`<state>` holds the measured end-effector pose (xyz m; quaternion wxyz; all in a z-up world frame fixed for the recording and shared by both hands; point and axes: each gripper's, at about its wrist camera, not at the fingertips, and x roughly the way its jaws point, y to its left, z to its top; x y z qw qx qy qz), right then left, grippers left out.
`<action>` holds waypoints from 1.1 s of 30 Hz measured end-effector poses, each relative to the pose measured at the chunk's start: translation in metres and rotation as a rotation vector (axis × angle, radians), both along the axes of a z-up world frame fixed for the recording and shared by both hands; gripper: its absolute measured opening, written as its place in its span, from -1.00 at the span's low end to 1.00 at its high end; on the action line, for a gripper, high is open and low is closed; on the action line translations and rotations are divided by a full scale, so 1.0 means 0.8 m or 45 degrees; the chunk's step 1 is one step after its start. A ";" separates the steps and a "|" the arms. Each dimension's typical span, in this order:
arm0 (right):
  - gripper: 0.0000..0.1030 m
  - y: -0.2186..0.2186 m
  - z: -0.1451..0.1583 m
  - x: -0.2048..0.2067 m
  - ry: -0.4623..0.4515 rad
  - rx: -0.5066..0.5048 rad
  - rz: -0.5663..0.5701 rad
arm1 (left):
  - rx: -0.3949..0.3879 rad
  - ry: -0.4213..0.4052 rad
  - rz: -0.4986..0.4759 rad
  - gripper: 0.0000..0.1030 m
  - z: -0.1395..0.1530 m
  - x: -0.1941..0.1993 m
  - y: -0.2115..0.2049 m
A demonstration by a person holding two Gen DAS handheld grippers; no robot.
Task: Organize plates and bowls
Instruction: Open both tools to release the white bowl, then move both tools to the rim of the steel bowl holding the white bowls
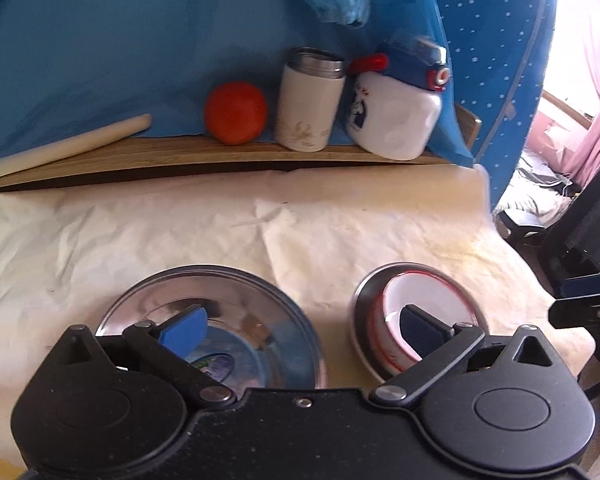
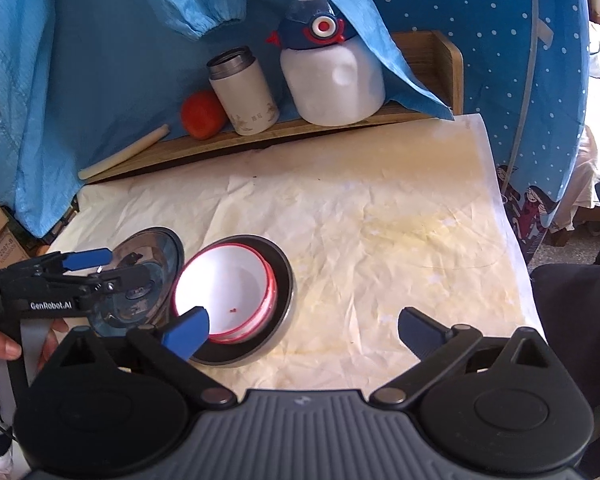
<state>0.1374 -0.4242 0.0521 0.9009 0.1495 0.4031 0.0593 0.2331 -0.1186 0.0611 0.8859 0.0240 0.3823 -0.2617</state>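
A white bowl with a red rim (image 2: pixel 228 292) sits nested inside a wider steel bowl (image 2: pixel 278 322) on the cream paper-covered table (image 2: pixel 380 240), just beside a shiny steel plate (image 1: pixel 236 312) with a blue sticker on its base. The left gripper (image 1: pixel 300 330) and right gripper (image 2: pixel 302 330) hover above them, fingers spread wide, nothing between them. Behind, a wooden ledge (image 1: pixel 220 158) carries an orange ball (image 1: pixel 236 112), a white flask (image 1: pixel 308 108) and a white jug with a blue lid (image 1: pixel 396 120).
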 end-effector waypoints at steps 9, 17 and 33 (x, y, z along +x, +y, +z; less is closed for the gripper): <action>0.99 0.001 -0.011 0.012 0.046 -0.013 0.003 | 0.084 0.029 -0.017 0.98 -0.012 0.022 -0.003; 0.99 -0.002 -0.022 0.028 0.104 -0.021 0.002 | 0.104 0.051 -0.044 0.98 -0.012 0.036 -0.012; 0.99 -0.001 -0.041 0.046 0.187 -0.005 0.029 | 0.277 0.043 -0.213 0.98 -0.021 0.058 -0.050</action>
